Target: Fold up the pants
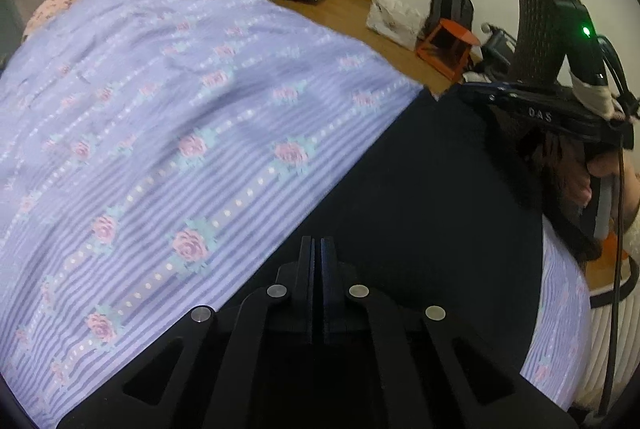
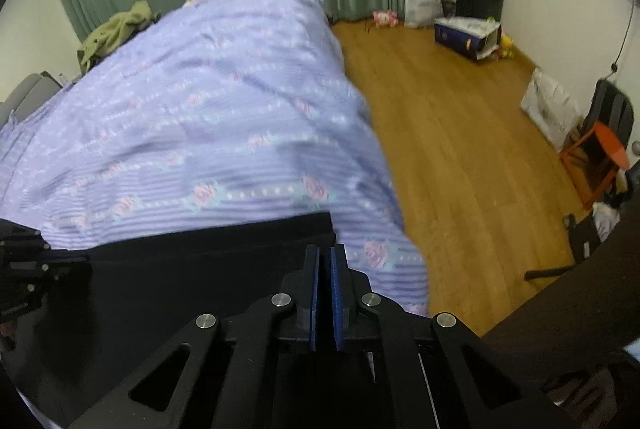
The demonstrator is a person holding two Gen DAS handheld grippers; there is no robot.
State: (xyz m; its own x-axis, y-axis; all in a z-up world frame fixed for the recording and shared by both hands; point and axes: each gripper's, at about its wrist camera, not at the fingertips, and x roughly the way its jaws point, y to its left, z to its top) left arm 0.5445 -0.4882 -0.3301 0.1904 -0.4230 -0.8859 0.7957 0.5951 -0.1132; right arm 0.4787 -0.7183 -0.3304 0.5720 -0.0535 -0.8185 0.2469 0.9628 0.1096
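Handling entry, black pants [image 1: 400, 189]: soft, limp, light cloth, likely to sag and slide on itself; I judge the edge and corners the best holds. Location: spread on the lilac floral bedspread [image 1: 160, 109], lower right of the left wrist view, bottom left of the right. Long axis cannot be told; only a straight edge shows, running diagonally. Left gripper [image 1: 318, 249]: jaws pressed together over the dark cloth. Right gripper [image 2: 325, 257]: jaws nearly together at a corner. Whether either pinches fabric, I cannot tell.
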